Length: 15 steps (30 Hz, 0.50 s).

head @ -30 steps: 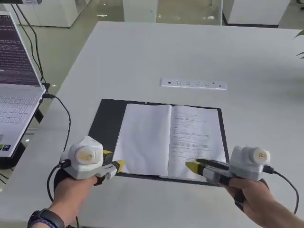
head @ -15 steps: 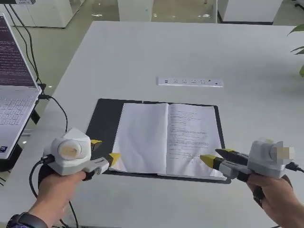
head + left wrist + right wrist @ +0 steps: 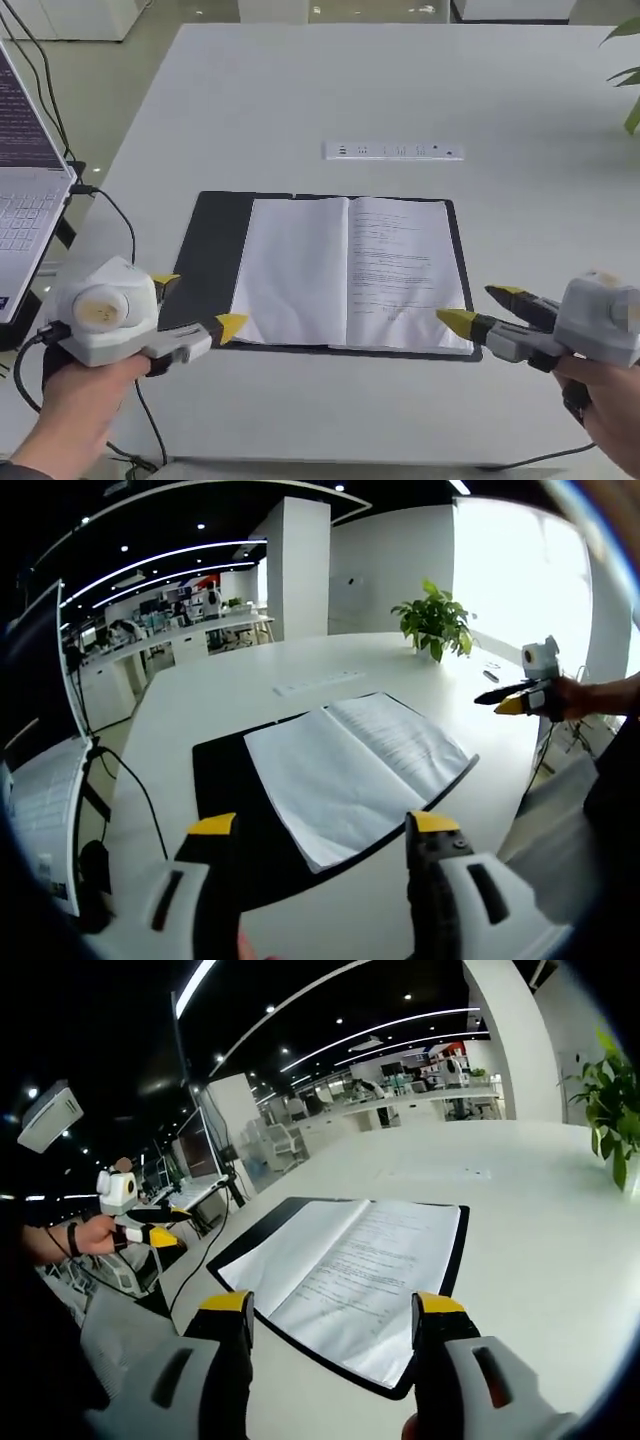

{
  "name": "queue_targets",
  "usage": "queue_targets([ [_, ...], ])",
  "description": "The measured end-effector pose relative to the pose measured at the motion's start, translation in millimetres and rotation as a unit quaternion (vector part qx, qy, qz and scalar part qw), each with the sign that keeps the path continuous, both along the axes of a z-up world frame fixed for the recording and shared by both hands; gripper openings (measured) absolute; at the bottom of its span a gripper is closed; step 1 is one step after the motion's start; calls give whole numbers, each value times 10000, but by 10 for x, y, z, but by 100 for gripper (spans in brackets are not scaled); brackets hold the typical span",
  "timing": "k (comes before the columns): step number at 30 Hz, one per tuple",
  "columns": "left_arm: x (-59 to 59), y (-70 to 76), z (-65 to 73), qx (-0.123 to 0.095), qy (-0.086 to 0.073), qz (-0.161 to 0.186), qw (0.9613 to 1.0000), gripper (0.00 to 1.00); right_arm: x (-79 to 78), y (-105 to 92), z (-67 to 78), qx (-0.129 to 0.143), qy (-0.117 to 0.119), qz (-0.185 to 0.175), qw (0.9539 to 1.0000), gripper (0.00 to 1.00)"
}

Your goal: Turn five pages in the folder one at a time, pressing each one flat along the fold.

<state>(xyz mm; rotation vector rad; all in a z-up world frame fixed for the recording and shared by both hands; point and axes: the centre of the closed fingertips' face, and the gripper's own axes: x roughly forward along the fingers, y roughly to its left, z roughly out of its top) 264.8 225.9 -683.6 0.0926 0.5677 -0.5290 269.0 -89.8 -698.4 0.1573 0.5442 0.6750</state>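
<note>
A black folder [image 3: 212, 250] lies open on the white table, with a blank left page [image 3: 290, 270] and a printed right page [image 3: 405, 270] meeting at the fold. The folder [image 3: 235, 800] spreads ahead of the left jaws, and the folder [image 3: 255, 1230] sits beyond the right jaws. My left gripper [image 3: 196, 304] hangs open off the folder's near-left corner, holding nothing. My right gripper [image 3: 483, 305] is open too, just off the near-right corner, empty. Both yellow-tipped pairs [image 3: 323, 825] [image 3: 331, 1303] stand wide apart.
A white power strip [image 3: 393, 151] lies beyond the folder. A laptop [image 3: 22, 190] stands at the left table edge, its black cable [image 3: 125, 235] trailing toward my left hand. A potted plant [image 3: 433, 625] stands past the table's right side. Bare table [image 3: 330, 90] stretches behind.
Both grippers have drawn back and outward from the folder's near edge, the right one off the printed page. The head camera has tilted, shifting the scene upward.
</note>
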Motion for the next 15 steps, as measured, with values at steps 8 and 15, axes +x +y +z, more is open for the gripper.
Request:
queue_targets([
  [8,-83,52,59,-165,-25,172,9997,77,-159,-57,-94,-366,51,-31,9993,72],
  [15,-137,83,29,-111,-4,164,9998,80,-242,-94,-93,-369,115,-167,9991,74],
])
